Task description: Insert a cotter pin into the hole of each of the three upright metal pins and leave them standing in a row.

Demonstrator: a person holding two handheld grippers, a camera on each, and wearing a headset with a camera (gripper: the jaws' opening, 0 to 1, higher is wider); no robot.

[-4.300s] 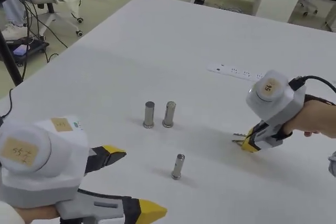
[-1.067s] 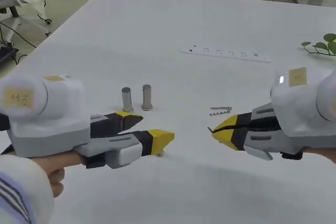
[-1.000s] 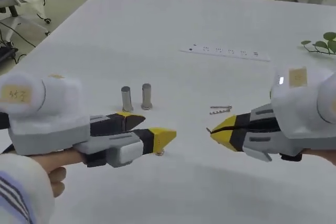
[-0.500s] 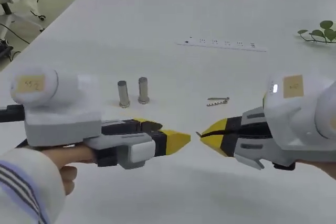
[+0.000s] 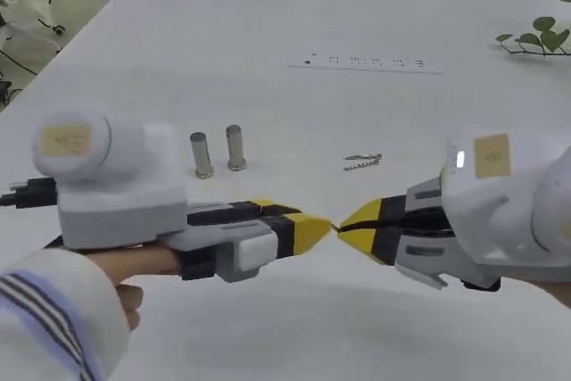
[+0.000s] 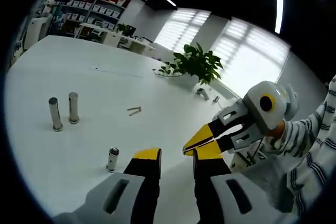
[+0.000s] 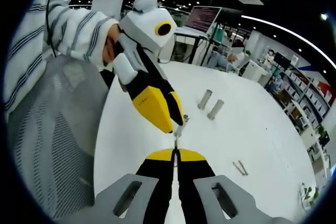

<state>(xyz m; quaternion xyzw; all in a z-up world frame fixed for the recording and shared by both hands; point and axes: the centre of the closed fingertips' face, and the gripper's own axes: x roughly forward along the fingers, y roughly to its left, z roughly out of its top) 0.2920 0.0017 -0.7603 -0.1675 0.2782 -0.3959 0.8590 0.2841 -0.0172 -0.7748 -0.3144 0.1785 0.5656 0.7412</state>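
L claw (image 6: 176, 156): jaws apart | R claw (image 7: 176, 153): clamped on thin cotter pin (image 7: 176, 141) at tip | metal pin (image 6: 112, 159): stands on table (image 5: 268, 42) just beside L claw, not touching

Left gripper (image 5: 310, 225) and right gripper (image 5: 355, 224) draw tip to tip

The right gripper, down on the table (image 5: 268, 51) by the loose cotter pins (image 5: 363, 161) 4.3 s ago, is now lifted and pinches one cotter pin (image 7: 176, 138). Over the last second the gap between the yellow tips shrinks to almost nothing (the thin pin bridges it). The left gripper's jaws, wide apart then, now stand narrowly apart, just beside the lone metal pin (image 6: 112, 159).
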